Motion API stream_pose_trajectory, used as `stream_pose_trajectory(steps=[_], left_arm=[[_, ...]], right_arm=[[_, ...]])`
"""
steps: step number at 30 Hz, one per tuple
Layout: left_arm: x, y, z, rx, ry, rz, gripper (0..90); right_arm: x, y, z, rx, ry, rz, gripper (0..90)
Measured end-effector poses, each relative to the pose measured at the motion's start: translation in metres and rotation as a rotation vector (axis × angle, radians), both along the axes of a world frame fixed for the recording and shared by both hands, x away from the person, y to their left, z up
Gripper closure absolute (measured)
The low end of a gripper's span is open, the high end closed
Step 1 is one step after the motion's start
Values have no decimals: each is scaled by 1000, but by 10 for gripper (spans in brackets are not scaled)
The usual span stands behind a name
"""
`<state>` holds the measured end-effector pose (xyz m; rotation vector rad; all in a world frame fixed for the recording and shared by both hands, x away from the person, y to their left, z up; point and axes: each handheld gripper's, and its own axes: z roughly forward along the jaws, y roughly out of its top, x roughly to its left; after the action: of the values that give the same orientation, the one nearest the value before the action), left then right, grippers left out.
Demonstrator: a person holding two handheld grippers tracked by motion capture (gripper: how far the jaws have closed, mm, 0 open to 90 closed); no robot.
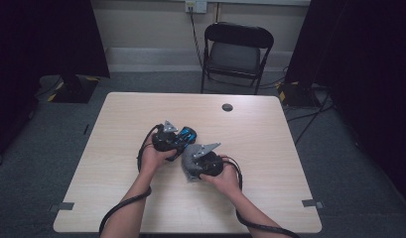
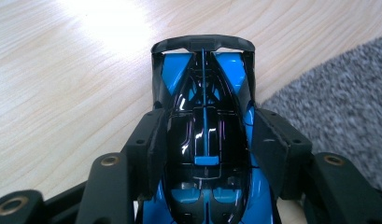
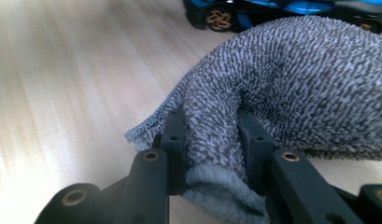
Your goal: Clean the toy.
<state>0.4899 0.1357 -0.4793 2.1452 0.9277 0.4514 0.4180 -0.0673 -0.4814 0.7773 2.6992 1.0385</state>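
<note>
A glossy blue and black toy car (image 2: 205, 140) with a black rear wing sits near the middle of the wooden table (image 1: 250, 134), well clear of every edge, clamped across its body by the left gripper (image 2: 205, 149). Just beside it, the right gripper (image 3: 211, 140) pinches a fold of grey knitted cloth (image 3: 296, 88). Bare tabletop lies open all around both hands. In the right gripper view the cloth hides most of the car; one orange-spoked wheel (image 3: 218, 18) shows.
</note>
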Motion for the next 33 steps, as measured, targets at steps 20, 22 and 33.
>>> stream_pose_trajectory(steps=[20,22,33], left_arm=[[0,0,0,0,4,-2,458],[0,0,1,3,7,-3,459],[0,0,1,6,13,1,459]], right_arm=[[-17,13,-2,46,16,105,686],[-19,13,-3,60,17,118,686],[-30,9,-2,46,11,193,686]])
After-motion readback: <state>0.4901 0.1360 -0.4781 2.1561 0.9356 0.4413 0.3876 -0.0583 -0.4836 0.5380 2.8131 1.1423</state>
